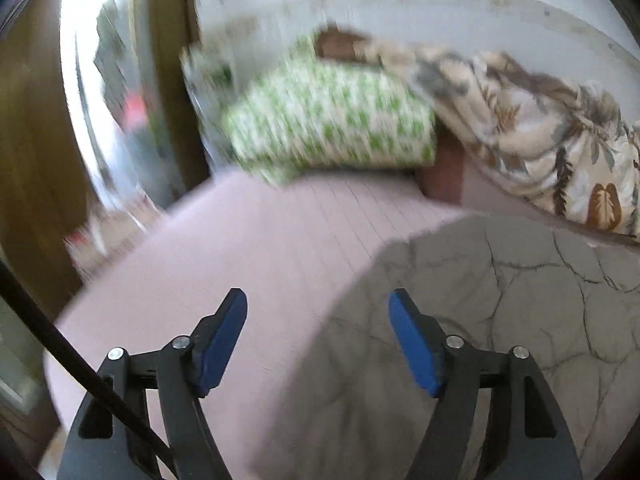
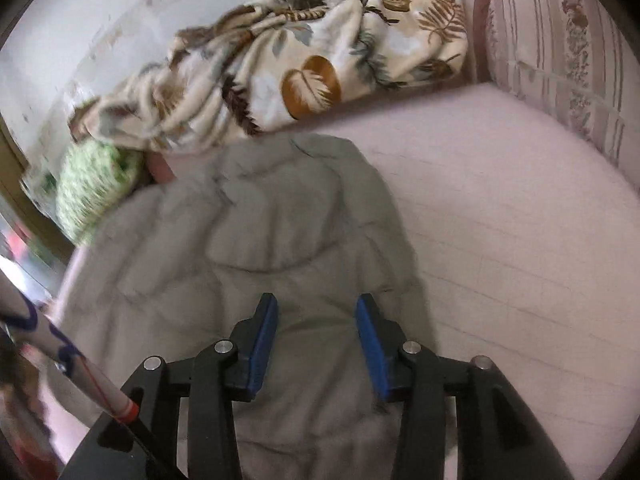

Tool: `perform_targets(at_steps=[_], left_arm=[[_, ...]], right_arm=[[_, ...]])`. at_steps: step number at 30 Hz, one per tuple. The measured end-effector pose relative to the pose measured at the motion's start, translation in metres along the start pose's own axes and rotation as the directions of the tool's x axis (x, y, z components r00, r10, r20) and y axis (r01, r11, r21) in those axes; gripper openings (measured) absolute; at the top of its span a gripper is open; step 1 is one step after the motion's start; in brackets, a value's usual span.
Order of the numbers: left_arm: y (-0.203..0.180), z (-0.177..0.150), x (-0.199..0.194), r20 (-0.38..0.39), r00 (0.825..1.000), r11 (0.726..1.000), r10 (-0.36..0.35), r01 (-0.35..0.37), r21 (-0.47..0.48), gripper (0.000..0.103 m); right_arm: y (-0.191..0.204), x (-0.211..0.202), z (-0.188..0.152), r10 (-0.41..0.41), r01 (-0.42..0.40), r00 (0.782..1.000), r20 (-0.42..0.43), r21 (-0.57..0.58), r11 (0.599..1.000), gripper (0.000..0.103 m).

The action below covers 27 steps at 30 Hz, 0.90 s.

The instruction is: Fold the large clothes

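A grey quilted jacket [image 2: 260, 232] lies spread on the pink bed [image 2: 520, 208]. In the left wrist view the jacket [image 1: 500, 300] fills the lower right. My left gripper [image 1: 318, 304] is open and empty, above the jacket's left edge where it meets the pink sheet [image 1: 240, 248]. My right gripper [image 2: 316, 308] is open and empty, hovering over the lower middle of the jacket. Both have blue pads.
A leaf-print blanket [image 2: 288, 64] is bundled at the back of the bed by the wall. A green-and-white pillow [image 1: 332, 120] lies at the far left corner. A striped headboard cushion [image 2: 560, 40] stands at the right. A wooden door frame [image 1: 36, 160] is left.
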<state>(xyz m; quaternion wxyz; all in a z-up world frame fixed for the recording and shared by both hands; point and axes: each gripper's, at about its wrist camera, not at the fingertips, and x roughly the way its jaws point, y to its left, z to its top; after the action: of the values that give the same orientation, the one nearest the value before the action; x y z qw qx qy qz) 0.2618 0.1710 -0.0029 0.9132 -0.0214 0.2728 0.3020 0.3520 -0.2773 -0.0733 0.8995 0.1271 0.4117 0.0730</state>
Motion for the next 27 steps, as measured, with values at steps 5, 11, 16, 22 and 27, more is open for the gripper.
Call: perform_targets(at_steps=[5, 11, 16, 22, 27], left_arm=[[0.03, 0.012, -0.062, 0.143, 0.99, 0.997, -0.018, 0.027, -0.065, 0.082], [0.059, 0.002, -0.144, 0.082, 0.965, 0.966, -0.249, 0.253, -0.048, 0.085], [0.07, -0.019, -0.214, 0.186, 0.97, 0.987, -0.156, 0.158, 0.006, 0.091], [0.1, -0.035, -0.26, 0.126, 0.916, 0.916, -0.38, 0.392, -0.086, 0.096], [0.113, -0.048, -0.274, 0.144, 0.904, 0.891, -0.404, 0.424, -0.164, 0.096]], right_arm=[[-0.008, -0.028, -0.001, -0.188, 0.187, 0.978, 0.088, 0.023, 0.982, 0.057], [0.002, -0.08, -0.017, -0.177, 0.162, 0.968, 0.178, 0.098, 0.982, 0.063], [0.047, -0.116, -0.063, -0.165, 0.164, 0.957, 0.238, 0.022, 0.986, 0.072], [0.089, -0.135, -0.125, -0.106, 0.122, 0.972, 0.212, -0.066, 0.99, 0.072], [0.106, -0.163, -0.156, -0.093, 0.119, 0.969, 0.231, -0.103, 0.988, 0.072]])
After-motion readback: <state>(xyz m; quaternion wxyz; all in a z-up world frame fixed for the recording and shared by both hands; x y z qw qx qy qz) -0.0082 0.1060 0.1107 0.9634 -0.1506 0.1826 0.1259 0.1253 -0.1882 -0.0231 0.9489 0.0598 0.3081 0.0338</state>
